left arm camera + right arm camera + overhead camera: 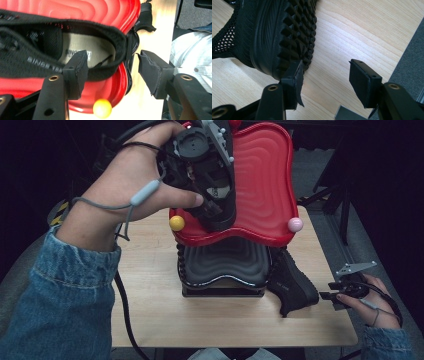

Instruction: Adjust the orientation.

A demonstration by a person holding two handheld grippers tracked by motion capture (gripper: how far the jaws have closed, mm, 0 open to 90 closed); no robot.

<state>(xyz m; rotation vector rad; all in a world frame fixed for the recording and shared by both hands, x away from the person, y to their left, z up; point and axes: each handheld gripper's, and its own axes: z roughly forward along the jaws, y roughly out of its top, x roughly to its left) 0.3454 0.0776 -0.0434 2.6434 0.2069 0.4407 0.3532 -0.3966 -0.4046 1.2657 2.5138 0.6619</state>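
The black shoe [37,50] on the red tray [105,12] runs off frame; left gripper [112,72] gapes, one pad inside its collar. Right gripper [325,80] gapes empty by a second shoe [274,32].

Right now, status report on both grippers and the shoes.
Left gripper open over black shoe on red tray. Right gripper open beside second shoe on table.

We see a glossy red plastic tray [110,10], ridged; a matt black mesh-cloth shoe [30,62]; a second shoe [287,32] with a rough studded rubber sole; a smooth pale wood-grain counter [352,30].
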